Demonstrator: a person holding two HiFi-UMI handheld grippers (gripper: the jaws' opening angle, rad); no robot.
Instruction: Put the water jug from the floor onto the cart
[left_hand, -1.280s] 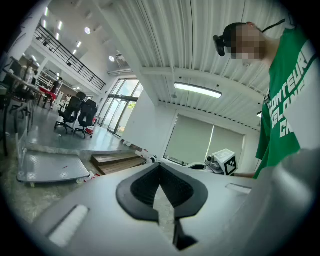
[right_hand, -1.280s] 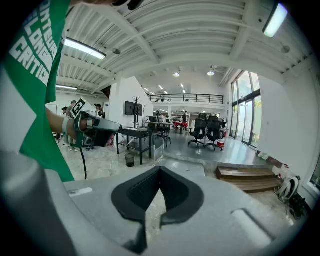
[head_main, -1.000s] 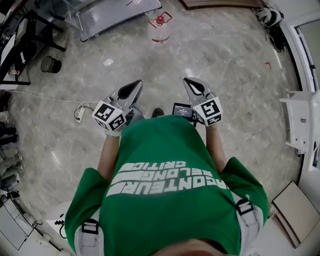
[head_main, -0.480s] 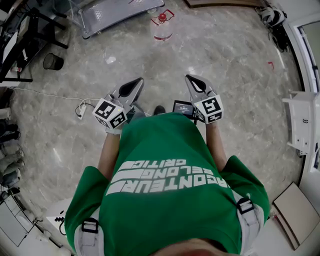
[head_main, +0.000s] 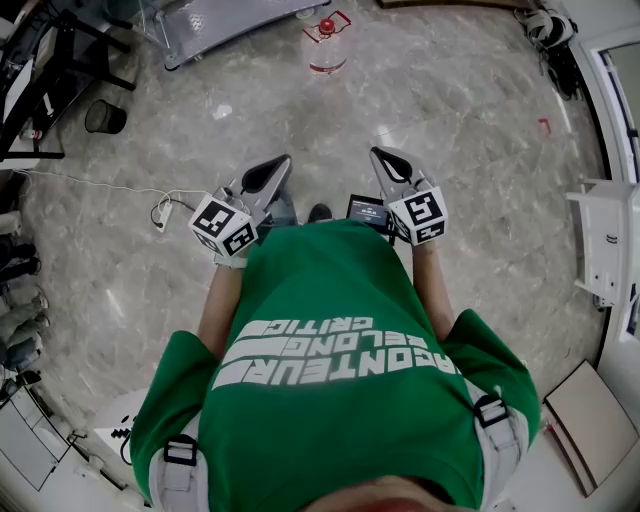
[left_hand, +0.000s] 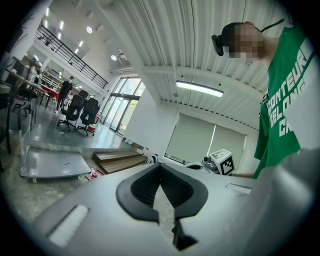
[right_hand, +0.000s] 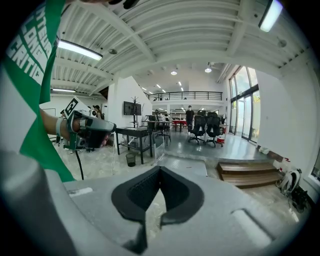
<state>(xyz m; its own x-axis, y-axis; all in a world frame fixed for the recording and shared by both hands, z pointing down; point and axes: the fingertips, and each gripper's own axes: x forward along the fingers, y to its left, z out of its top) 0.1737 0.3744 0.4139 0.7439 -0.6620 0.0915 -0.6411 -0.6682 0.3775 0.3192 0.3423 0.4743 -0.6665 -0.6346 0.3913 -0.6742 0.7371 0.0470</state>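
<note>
the water jug (head_main: 323, 50) stands upright on the floor (head_main: 480, 150), just beside one end of the cart (head_main: 225, 20), not on it. it has a red cap (head_main: 326, 26). both grippers are well apart from the cart, in front of the person's green shirt (head_main: 330, 370), and point toward it. the left gripper (head_main: 276, 166) has its jaws together, with nothing between them. the right gripper (head_main: 381, 157) also has its jaws together and empty. a dark bin (head_main: 98, 116) stands on the floor near the cart.
</note>
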